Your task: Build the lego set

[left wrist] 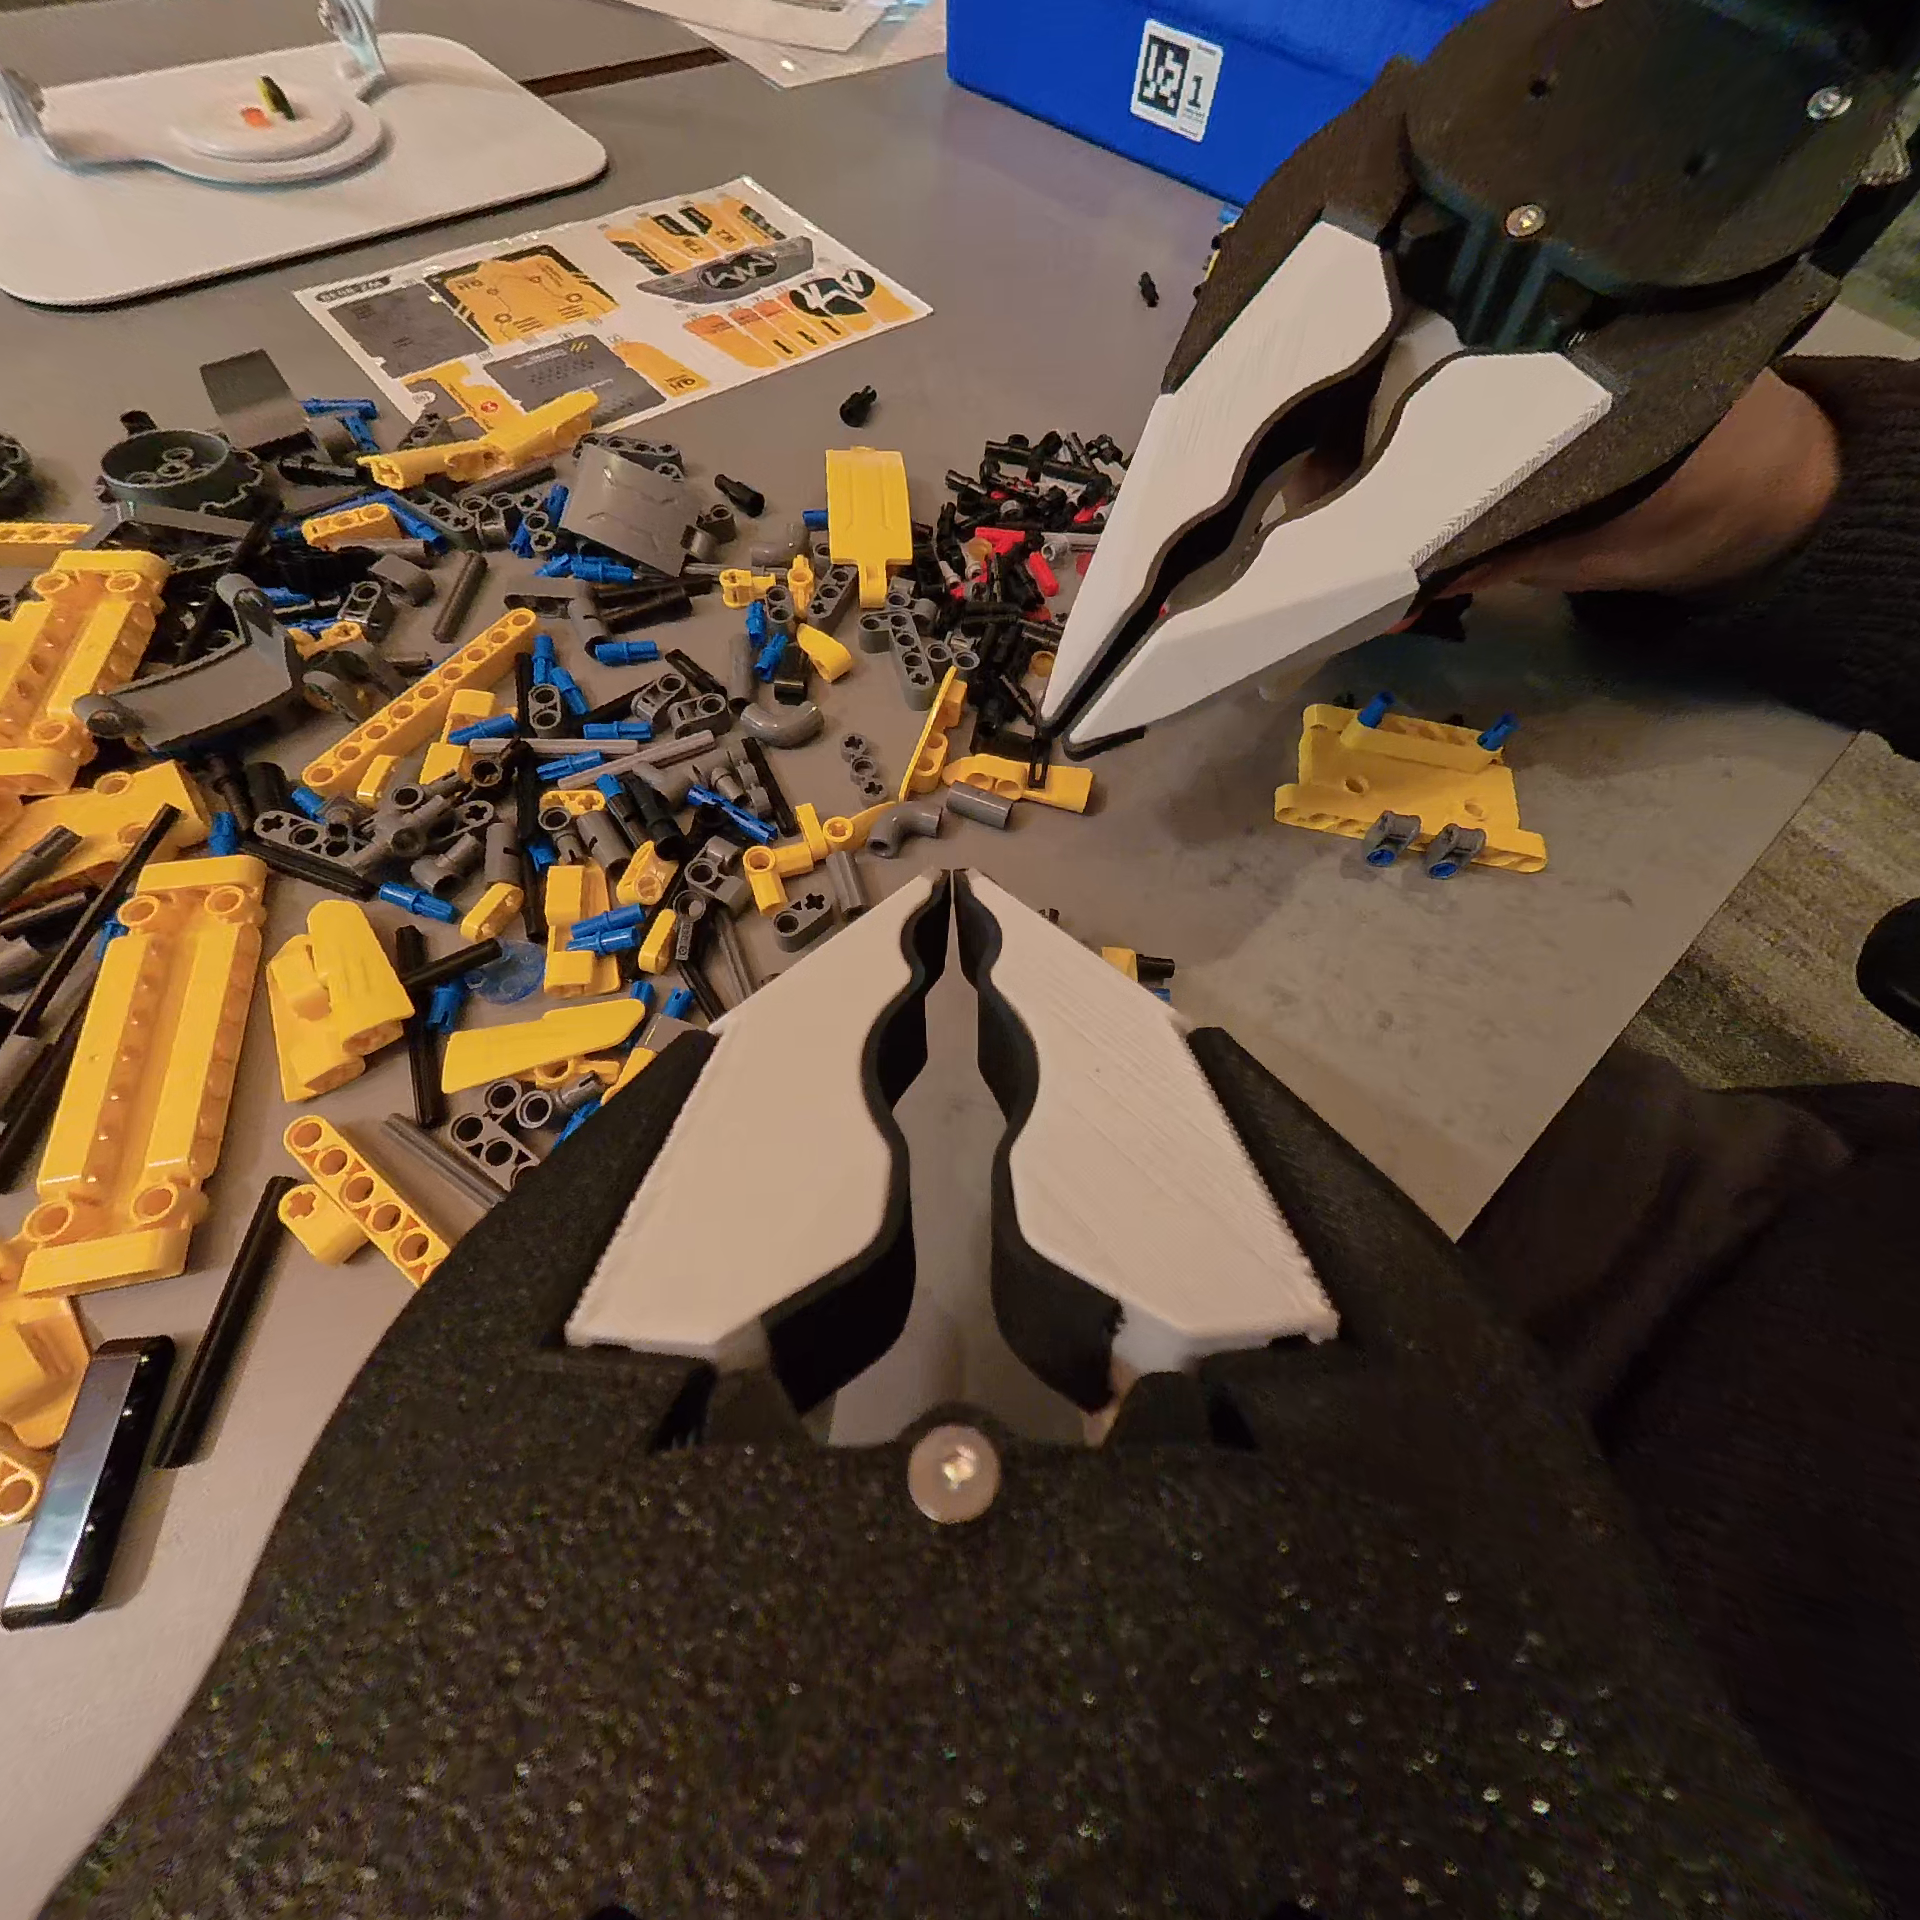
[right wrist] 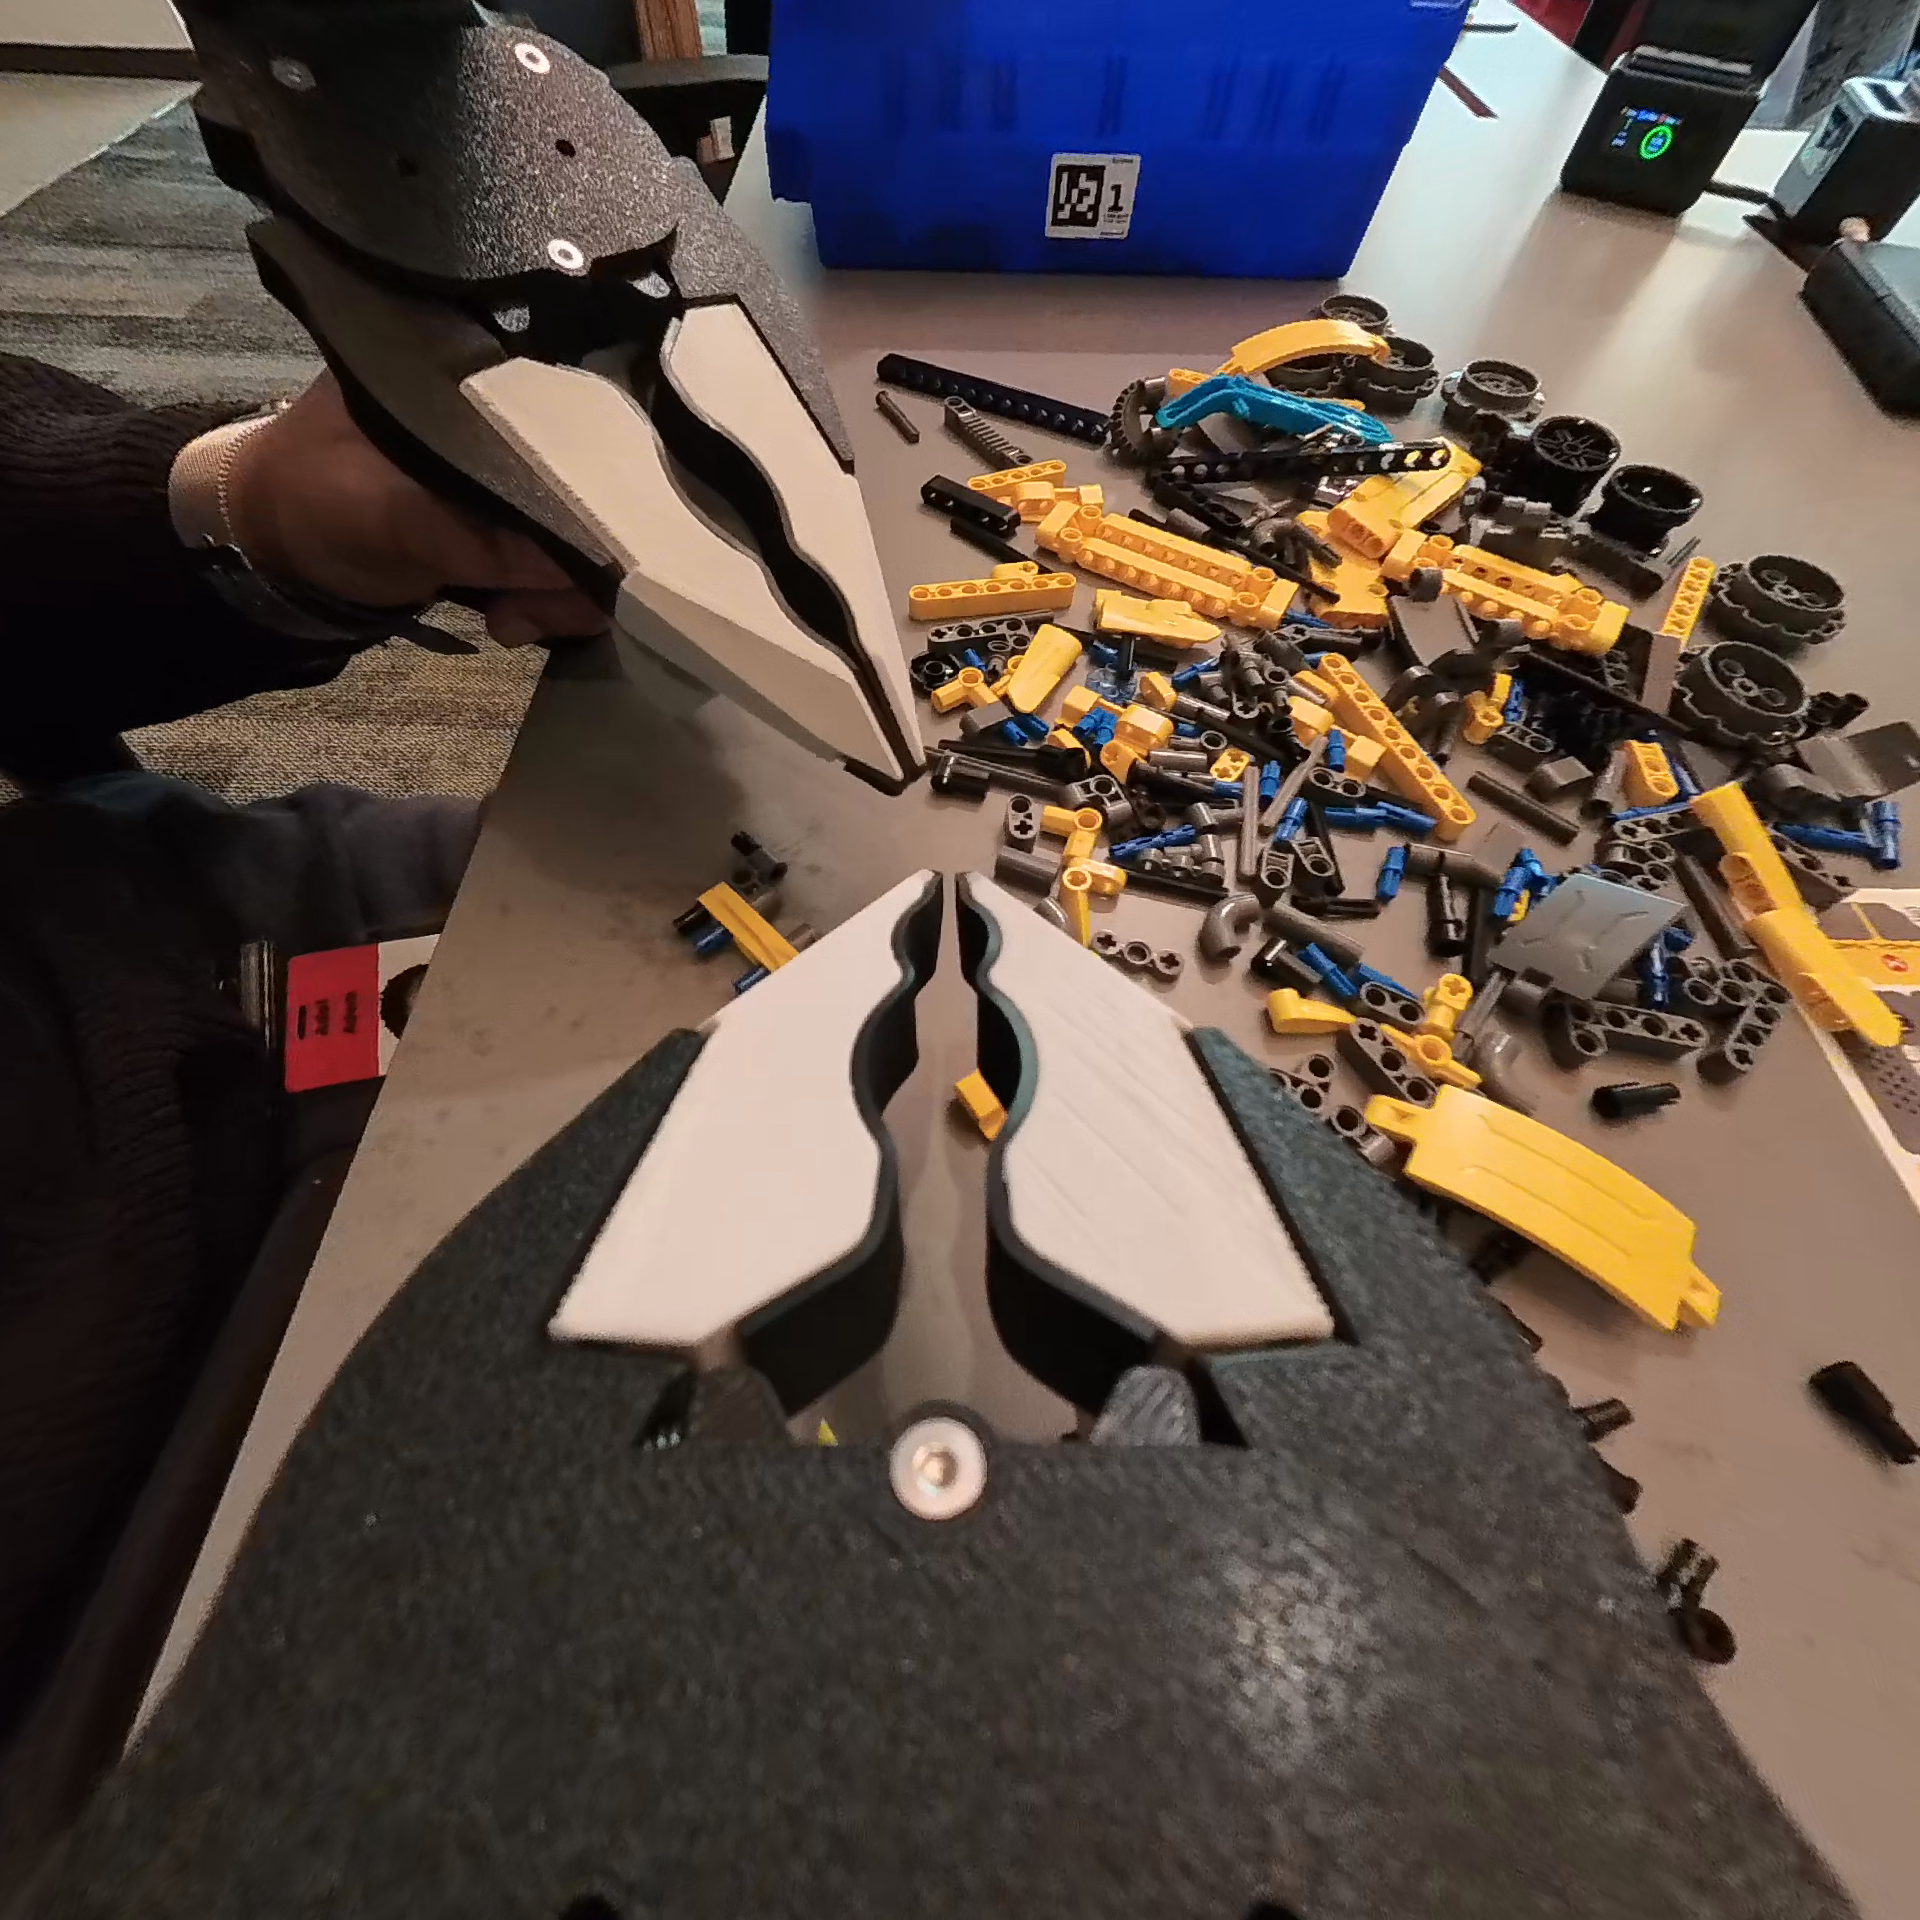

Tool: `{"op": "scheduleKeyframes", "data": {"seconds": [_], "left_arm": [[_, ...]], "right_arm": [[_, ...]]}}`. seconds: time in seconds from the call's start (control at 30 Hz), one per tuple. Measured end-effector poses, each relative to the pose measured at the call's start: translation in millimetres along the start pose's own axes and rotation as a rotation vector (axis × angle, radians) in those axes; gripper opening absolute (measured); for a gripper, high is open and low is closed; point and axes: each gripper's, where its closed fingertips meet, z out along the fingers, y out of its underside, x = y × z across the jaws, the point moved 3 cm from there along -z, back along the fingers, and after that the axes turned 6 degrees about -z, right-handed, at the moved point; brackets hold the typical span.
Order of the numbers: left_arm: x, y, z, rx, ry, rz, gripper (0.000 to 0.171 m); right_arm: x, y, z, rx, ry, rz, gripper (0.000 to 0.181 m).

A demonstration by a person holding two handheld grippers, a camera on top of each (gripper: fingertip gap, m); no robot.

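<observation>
A pile of yellow, grey, black and blue building pieces [left wrist: 582, 727] covers the grey table [left wrist: 1299, 997]. My left gripper [left wrist: 951, 878] is shut and empty, hovering just off the near edge of the pile. It also shows in the right wrist view [right wrist: 902, 774]. My right gripper [left wrist: 1060, 727] is shut on a small black pin [left wrist: 1039, 753], held on a yellow connector [left wrist: 1023, 781]. Its own tips [right wrist: 948, 883] hide the pin in the right wrist view. A small yellow assembly with blue pins [left wrist: 1403, 790] lies apart to the right.
A blue bin with a tag [left wrist: 1060, 94] stands at the back. A sticker sheet [left wrist: 613, 301] and a white mat with a stand [left wrist: 260, 156] lie behind the pile. Black wheels [right wrist: 1756, 675] and black devices [right wrist: 1662, 125] are far right. The table edge [left wrist: 1683, 966] is close.
</observation>
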Motion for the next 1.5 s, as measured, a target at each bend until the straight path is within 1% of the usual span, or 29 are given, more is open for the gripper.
{"op": "scheduleKeyframes", "data": {"seconds": [0.87,1.23,1.5], "left_arm": [[1.3,4.1,4.8,-0.045,-0.020,0.030,0.000],[1.2,4.5,5.4,-0.049,-0.027,0.034,0.000],[1.8,5.8,6.7,-0.062,-0.022,0.036,0.000]], "right_arm": [[-1.6,1.2,2.8,-0.026,0.035,-0.053,0.003],[12.4,1.3,-4.6,0.014,0.056,0.018,0.003],[9.6,0.6,-3.4,0.012,0.048,0.014,0.003]]}}
